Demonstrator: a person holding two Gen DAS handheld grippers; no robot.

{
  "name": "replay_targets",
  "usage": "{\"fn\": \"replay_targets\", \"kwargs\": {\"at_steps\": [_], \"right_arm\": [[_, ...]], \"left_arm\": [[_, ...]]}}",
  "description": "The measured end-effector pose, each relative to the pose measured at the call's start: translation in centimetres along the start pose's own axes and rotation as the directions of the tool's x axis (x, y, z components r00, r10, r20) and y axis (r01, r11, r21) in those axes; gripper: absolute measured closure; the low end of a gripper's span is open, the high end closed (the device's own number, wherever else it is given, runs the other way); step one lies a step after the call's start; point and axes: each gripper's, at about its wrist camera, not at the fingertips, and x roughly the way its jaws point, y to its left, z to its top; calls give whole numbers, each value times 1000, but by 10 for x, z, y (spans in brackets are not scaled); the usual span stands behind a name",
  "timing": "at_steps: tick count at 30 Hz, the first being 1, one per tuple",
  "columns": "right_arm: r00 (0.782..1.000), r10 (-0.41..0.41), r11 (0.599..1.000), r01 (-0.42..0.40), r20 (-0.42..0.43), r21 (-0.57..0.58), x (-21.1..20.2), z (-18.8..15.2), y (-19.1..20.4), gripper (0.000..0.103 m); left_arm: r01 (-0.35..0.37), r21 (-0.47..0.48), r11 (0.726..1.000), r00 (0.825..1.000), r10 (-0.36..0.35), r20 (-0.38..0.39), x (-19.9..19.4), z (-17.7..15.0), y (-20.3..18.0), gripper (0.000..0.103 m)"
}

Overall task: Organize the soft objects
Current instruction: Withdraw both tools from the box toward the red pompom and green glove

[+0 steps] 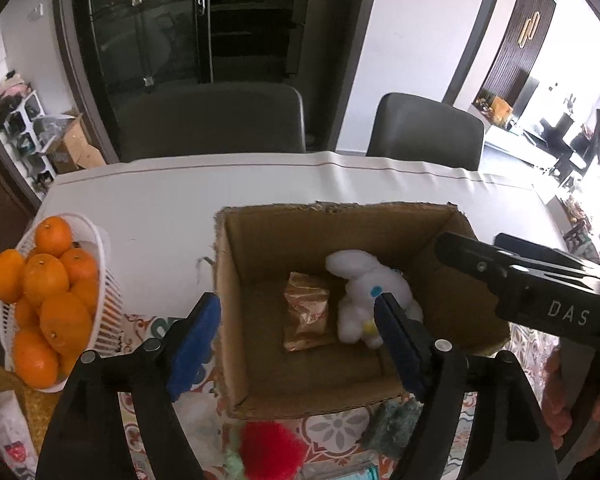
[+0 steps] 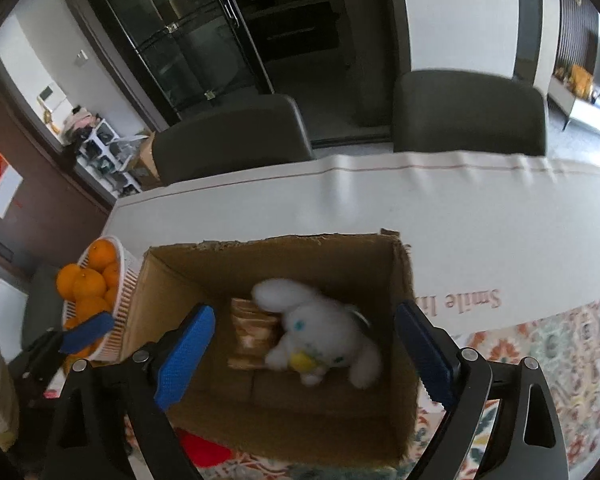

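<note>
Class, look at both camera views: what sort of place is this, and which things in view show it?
Probably a home dining room: a cloth-covered table with two dark chairs pushed in, a glass-door cabinet behind, and a basket of oranges.

Left wrist view: looked down and forward from close above the near-left rim of the cardboard box (image 1: 236, 304), its own fingers (image 1: 194, 344) framing the bottom.
Right wrist view: looked steeply down from close over the box (image 2: 404, 320), facing the chairs.
Shared: both took in the box interior, the white plush (image 1: 364, 296) (image 2: 320, 336), the orange basket (image 1: 100, 316) (image 2: 124, 296) and the bench (image 1: 160, 200) (image 2: 460, 220).
Cross-sight: each view caught the other gripper.
</note>
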Motion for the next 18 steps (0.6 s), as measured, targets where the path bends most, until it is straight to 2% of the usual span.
{"fn": "replay_targets", "kwargs": {"at_steps": [4,8,14,18], "right_arm": [[996,-75,997,75,48,-13,-19,-7,4,10],[983,-172,984,175,71,-35,-35,-16,8,10],[963,-240,967,248,122,-52,-61,-36,13,10],[951,-274,959,281,144,-35,-77,-53,15,10]], "left_arm": [[-23,5,1000,1000,23,0,-11,-6,2,21],[-68,9,998,998,68,-3,-23,-16,4,16],[-120,31,992,993,120,-15,-39,-37,3,14],[-128,25,991,992,128,6,-53,-53,3,8]]}}
